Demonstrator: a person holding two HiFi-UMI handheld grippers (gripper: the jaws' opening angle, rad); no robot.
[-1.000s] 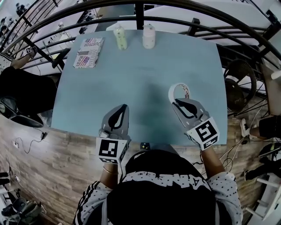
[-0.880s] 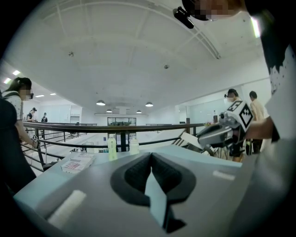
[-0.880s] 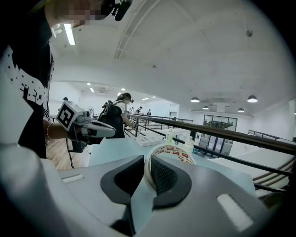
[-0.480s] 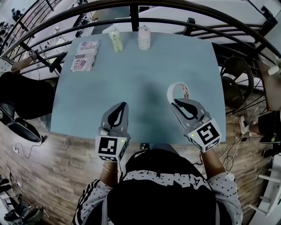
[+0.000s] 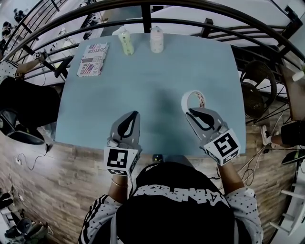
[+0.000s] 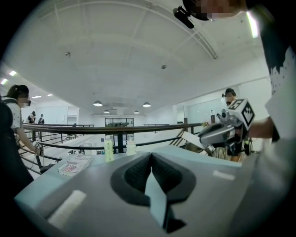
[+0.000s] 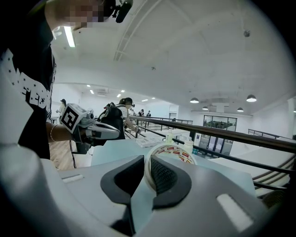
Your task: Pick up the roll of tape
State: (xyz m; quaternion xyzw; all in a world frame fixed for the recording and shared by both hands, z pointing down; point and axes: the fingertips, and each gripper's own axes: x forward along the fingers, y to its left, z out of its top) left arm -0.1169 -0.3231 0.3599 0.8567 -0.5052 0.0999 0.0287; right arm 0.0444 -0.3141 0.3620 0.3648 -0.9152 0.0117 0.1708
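The roll of tape (image 5: 192, 99) is white with red print inside and stands on edge on the right of the blue-grey table (image 5: 152, 81). My right gripper (image 5: 191, 111) is shut on its near wall. In the right gripper view one pad sits inside the roll of tape (image 7: 174, 151) and the other outside, with the right gripper (image 7: 148, 169) clamped on the wall between them. Whether the roll is off the table I cannot tell. My left gripper (image 5: 135, 116) rests low at the front left, jaws together and empty; the left gripper (image 6: 150, 161) shows its pads meeting.
Two small bottles (image 5: 125, 42) (image 5: 156, 40) stand at the table's far edge, with a printed packet (image 5: 93, 59) at the far left. A dark metal railing (image 5: 200, 12) curves behind the table. A small black object (image 5: 156, 157) lies at the front edge.
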